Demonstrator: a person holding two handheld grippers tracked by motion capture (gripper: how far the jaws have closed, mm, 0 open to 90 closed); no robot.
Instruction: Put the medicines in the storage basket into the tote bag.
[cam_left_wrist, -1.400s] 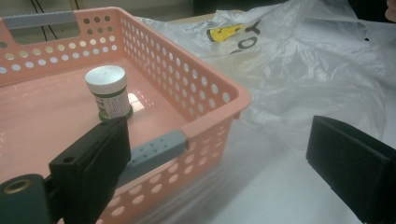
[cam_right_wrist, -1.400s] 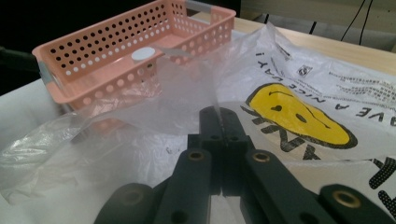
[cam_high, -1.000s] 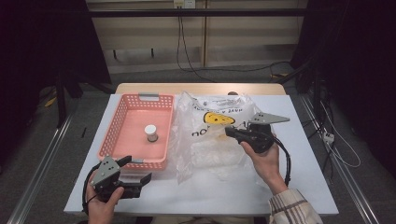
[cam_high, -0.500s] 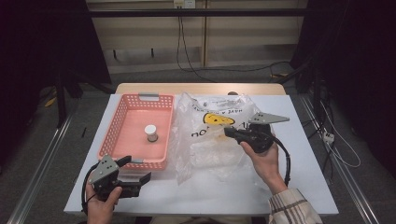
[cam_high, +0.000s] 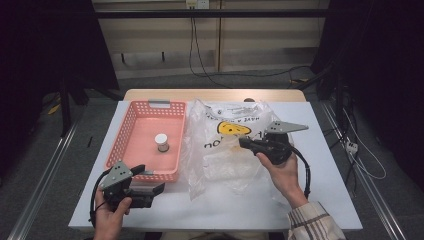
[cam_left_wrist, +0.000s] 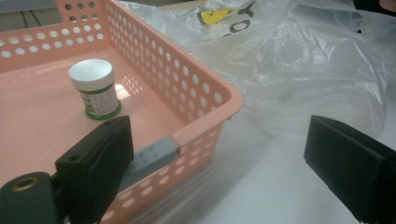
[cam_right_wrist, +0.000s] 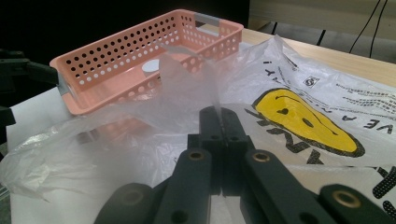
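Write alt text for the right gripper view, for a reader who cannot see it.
The right gripper has its black jaws closed on a fold of a clear plastic bag printed with a yellow smiley face. Behind the bag, at upper left, sits a pink perforated basket on a white table.

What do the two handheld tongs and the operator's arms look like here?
Both tongs are black. The left tongs have flat rectangular jaw blocks, the right tongs slim linkage arms with brass-coloured pivot bushings. Each carries a grey three-cornered plate on top and trails a black cable looping by the hand. The right forearm wears a light plaid sleeve; no left sleeve is visible.
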